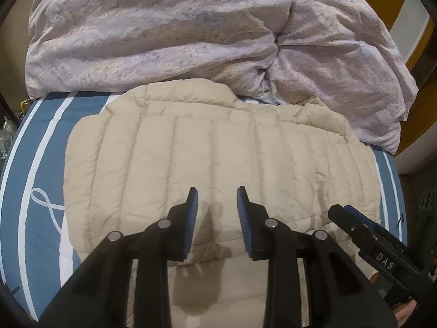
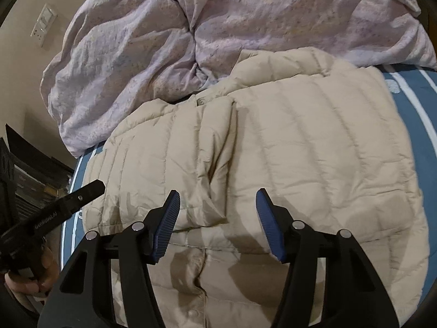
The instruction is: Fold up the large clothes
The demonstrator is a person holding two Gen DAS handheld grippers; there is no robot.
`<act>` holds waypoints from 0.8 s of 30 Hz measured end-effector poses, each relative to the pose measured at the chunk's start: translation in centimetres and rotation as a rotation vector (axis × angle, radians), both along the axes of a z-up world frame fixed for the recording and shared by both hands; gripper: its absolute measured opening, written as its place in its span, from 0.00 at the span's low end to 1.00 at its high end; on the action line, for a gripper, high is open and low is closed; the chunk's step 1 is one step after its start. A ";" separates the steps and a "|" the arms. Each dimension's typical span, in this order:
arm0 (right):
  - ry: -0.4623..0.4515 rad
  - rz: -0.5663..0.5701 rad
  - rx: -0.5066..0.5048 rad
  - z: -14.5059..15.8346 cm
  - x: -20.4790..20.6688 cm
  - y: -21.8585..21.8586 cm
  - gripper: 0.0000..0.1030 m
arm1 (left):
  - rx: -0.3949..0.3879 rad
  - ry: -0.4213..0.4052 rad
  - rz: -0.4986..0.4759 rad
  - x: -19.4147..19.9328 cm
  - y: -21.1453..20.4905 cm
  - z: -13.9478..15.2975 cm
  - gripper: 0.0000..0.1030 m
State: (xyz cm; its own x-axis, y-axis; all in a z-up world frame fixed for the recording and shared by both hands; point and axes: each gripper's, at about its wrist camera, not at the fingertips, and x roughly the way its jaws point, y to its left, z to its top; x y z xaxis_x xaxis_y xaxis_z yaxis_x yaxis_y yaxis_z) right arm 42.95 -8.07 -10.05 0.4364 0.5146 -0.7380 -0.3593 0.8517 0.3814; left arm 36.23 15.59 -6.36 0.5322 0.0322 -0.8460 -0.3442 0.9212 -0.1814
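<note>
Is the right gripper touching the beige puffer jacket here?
Cannot tell. The right wrist view shows the open right gripper over the beige puffer jacket, nothing between its fingers, but neither contact nor gap is plain.

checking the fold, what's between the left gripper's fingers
Only the beige jacket lies in the gap of the left gripper, seen in the left wrist view. Its jaws stand open above the quilted fabric and hold nothing.

Camera placement: two wrist fisheyes, both close above the bed.

Left wrist view: looks forward and down past the left gripper (image 1: 217, 213) onto the beige jacket (image 1: 218, 150). Right wrist view: same heading, behind the right gripper (image 2: 218, 218). Shared: jacket, lilac duvet (image 1: 164, 27) beyond, blue striped sheet (image 1: 35, 164); each view catches the other gripper beside it.
</note>
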 end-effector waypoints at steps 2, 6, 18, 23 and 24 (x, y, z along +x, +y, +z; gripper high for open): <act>0.004 0.012 -0.017 -0.3 0.1 0.7 0.50 | 0.013 0.012 0.009 -0.2 0.4 -0.3 0.29; 0.015 0.038 -0.037 -1.0 0.0 1.8 0.23 | 0.038 0.036 0.037 -0.8 1.2 -1.1 0.31; -0.040 -0.027 -0.070 -1.0 -1.1 -0.3 0.05 | 0.085 0.077 0.107 -1.6 4.3 -2.4 0.32; -0.040 -0.027 -0.106 -1.8 -2.2 -0.9 0.05 | 0.099 0.092 0.118 -2.0 5.1 -2.9 0.32; -0.036 -0.028 -0.111 -2.0 -2.3 -0.9 0.05 | 0.101 0.094 0.122 -2.1 5.3 -3.0 0.32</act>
